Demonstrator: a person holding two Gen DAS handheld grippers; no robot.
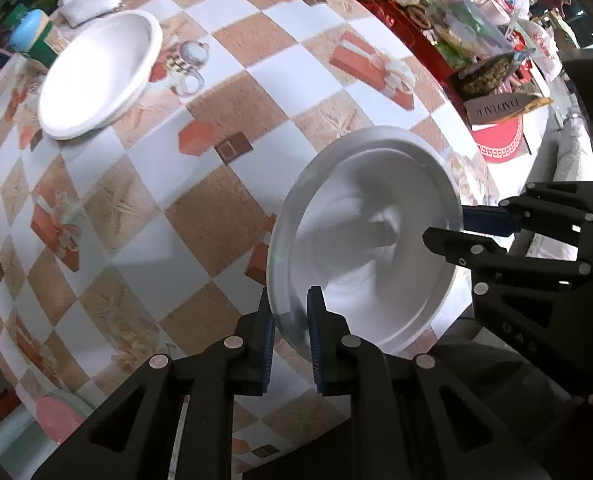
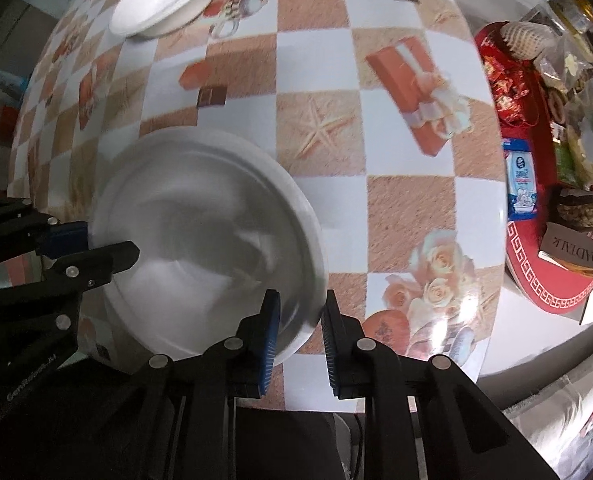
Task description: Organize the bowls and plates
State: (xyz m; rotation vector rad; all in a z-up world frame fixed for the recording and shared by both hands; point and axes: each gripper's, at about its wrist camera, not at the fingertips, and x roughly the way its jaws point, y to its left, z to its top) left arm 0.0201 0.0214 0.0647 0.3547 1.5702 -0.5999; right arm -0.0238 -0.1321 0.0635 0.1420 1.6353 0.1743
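Both claws point steeply down over the table (image 2: 408,200), the left claw (image 1: 290,320) and right claw (image 2: 298,320) each pinching opposite rims of the white plate (image 2: 200,232), with a white bowl (image 1: 96,76) well beyond.

The plate (image 2: 200,240) and bowl (image 1: 96,76) are plain white. The tablecloth (image 1: 224,184) is checked tan and white (orange gift boxes printed on it).

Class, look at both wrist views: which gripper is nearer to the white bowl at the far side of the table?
Left. The left gripper grips the plate on the side toward the white bowl; the right gripper grips the opposite rim.
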